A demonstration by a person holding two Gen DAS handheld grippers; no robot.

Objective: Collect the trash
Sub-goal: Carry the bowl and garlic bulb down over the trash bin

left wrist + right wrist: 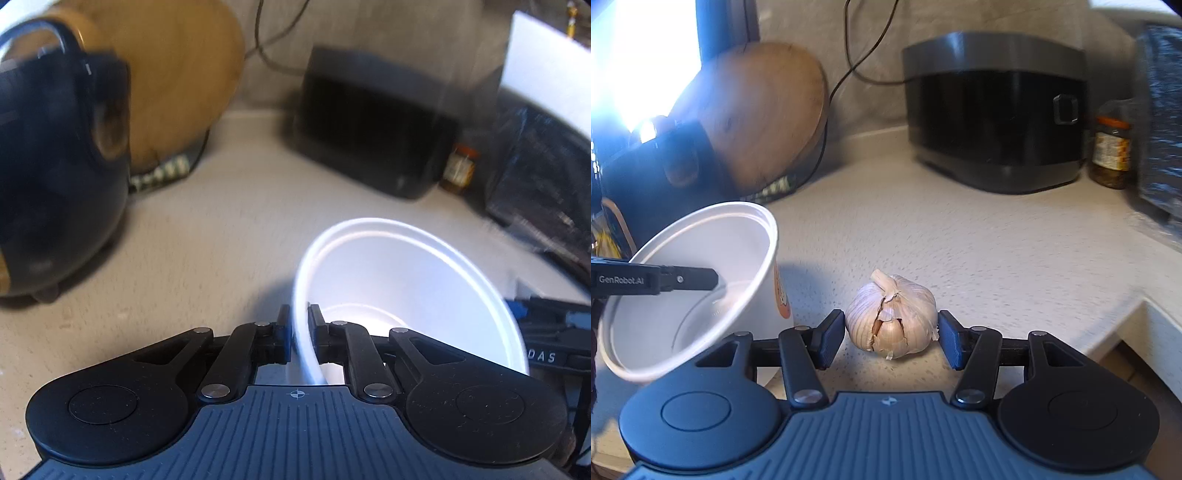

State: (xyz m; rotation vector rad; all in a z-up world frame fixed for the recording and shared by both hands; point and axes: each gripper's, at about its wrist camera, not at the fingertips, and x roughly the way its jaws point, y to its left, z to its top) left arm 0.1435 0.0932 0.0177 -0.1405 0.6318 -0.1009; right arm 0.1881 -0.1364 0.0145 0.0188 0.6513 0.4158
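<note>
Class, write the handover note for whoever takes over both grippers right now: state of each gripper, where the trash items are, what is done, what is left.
Left gripper: shut on the rim of the white cup, holding it tilted.
Right gripper: open, its pads either side of the garlic bulb, which sits on the counter just right of the cup.
Done: cup gripped; right gripper lined up on the garlic.
Left: close on the garlic, lift it, probably drop it into the cup, which looks empty.
</note>
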